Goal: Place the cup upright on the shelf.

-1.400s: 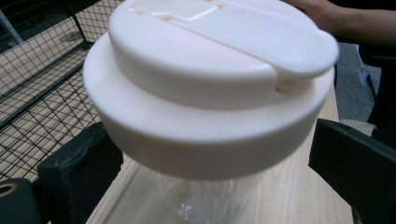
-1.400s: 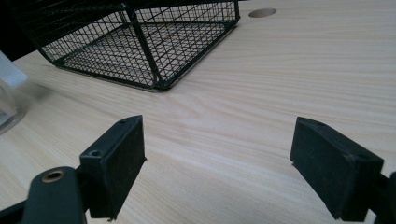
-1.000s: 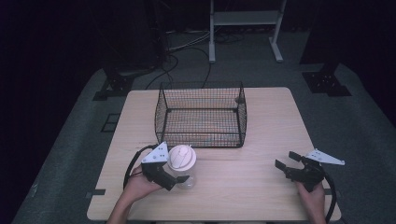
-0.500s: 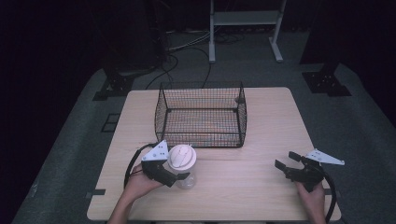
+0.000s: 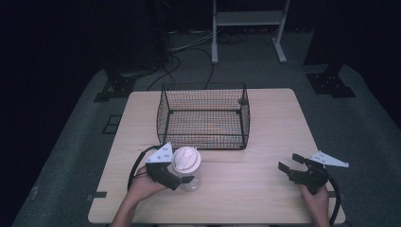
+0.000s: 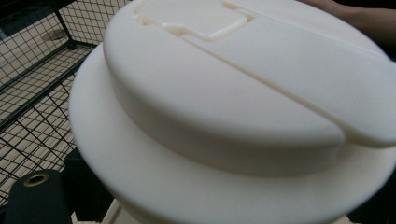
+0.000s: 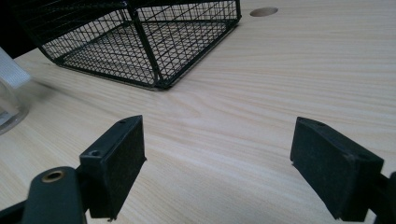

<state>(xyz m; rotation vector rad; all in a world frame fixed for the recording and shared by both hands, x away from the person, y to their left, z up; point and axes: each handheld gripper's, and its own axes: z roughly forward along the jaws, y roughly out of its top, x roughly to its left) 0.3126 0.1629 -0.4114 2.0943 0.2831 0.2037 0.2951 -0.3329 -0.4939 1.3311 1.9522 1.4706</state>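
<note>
left claw grasping jar | right claw released, well apart

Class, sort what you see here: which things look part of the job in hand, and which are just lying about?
Likely in the job:
- left gripper, closed on the jar
- jar with cream lid
- wire basket, empty, probably the target

Just about:
- right gripper, open, holding nothing
- white stand beyond the table
- floor cables

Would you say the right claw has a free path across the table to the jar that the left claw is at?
Probably yes: the right claw is open, and bare table lies between it and the jar. The wire basket sits farther back, though the left claw crowds the jar's near side.
</note>
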